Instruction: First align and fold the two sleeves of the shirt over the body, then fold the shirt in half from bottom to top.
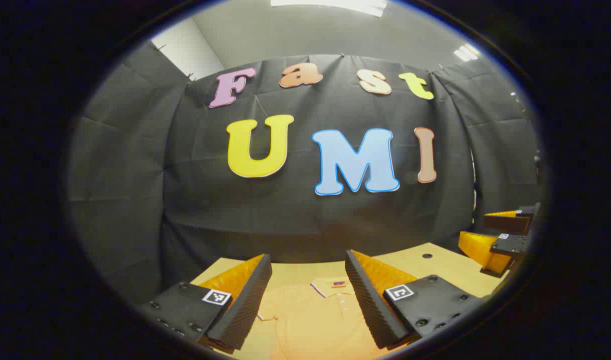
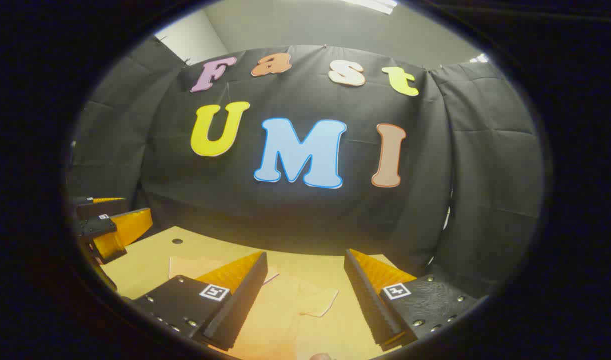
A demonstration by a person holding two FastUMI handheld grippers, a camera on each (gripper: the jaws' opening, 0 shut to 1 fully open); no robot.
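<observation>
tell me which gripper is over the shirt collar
The left gripper: the collar of the orange polo shirt lies between its open fingers. The right gripper frames a sleeve instead.

Both views are aimed level at the booth's back wall from just above the shared table [image 1: 435,262], side by side.

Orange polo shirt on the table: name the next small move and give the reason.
Probably lower the right gripper onto the near sleeve and close on it. The orange polo shirt lies flat on the tan wooden table, sleeves unfolded, and both grippers hover open above it, the left gripper over the collar.
</observation>
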